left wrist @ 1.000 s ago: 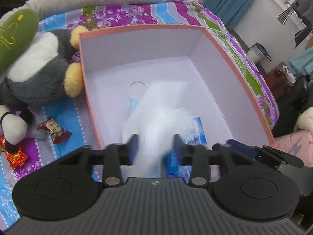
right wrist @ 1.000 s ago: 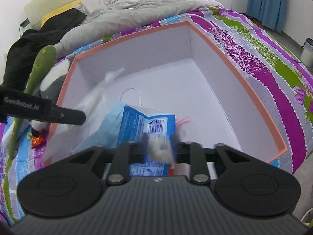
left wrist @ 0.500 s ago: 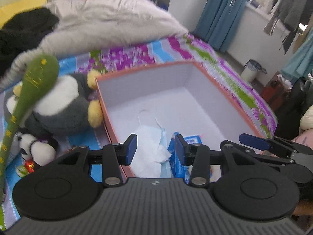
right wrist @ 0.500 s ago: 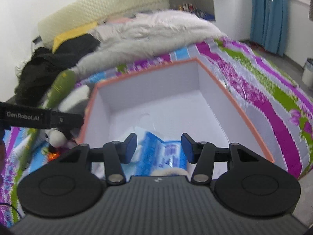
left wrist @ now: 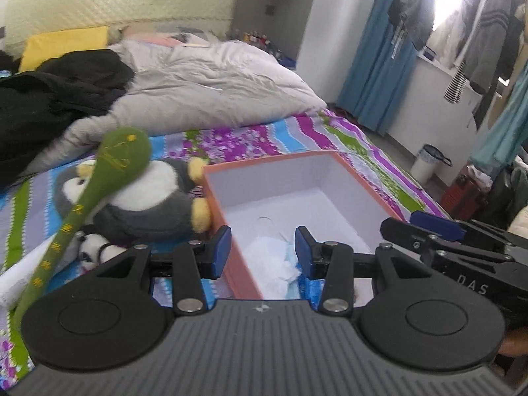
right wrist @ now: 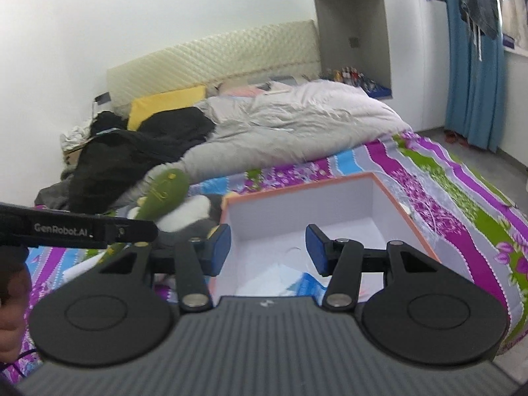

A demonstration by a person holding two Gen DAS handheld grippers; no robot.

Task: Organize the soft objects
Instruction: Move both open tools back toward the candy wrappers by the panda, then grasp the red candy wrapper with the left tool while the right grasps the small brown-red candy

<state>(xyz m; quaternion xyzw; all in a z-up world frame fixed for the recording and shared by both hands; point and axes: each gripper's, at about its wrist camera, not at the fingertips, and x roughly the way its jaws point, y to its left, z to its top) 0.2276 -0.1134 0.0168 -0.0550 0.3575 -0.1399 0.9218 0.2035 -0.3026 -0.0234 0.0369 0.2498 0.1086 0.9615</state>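
An open orange box (left wrist: 359, 178) with a white inside sits on the striped bedspread; it also shows in the right wrist view (right wrist: 396, 198). Inside lie a white tissue and face mask (left wrist: 274, 260) and a blue packet (right wrist: 305, 285). My left gripper (left wrist: 262, 247) is open and empty, above the box's near left corner. My right gripper (right wrist: 267, 247) is open and empty, above the box's near edge. A grey penguin plush (left wrist: 145, 198) and a green plush stick (left wrist: 109, 171) lie left of the box, with a small panda plush (left wrist: 92, 250) below them.
A grey duvet (left wrist: 204, 89), black clothes (left wrist: 56, 99) and a yellow pillow (left wrist: 62, 43) lie at the head of the bed. Blue curtains (left wrist: 382, 66), a white bin (left wrist: 427, 161) and hanging clothes stand to the right. The other gripper's body (left wrist: 462, 250) shows at right.
Both grippers opened, dropped the tissue and the small white item into the box, then drew back and up. The view now takes in more of the bed and room.
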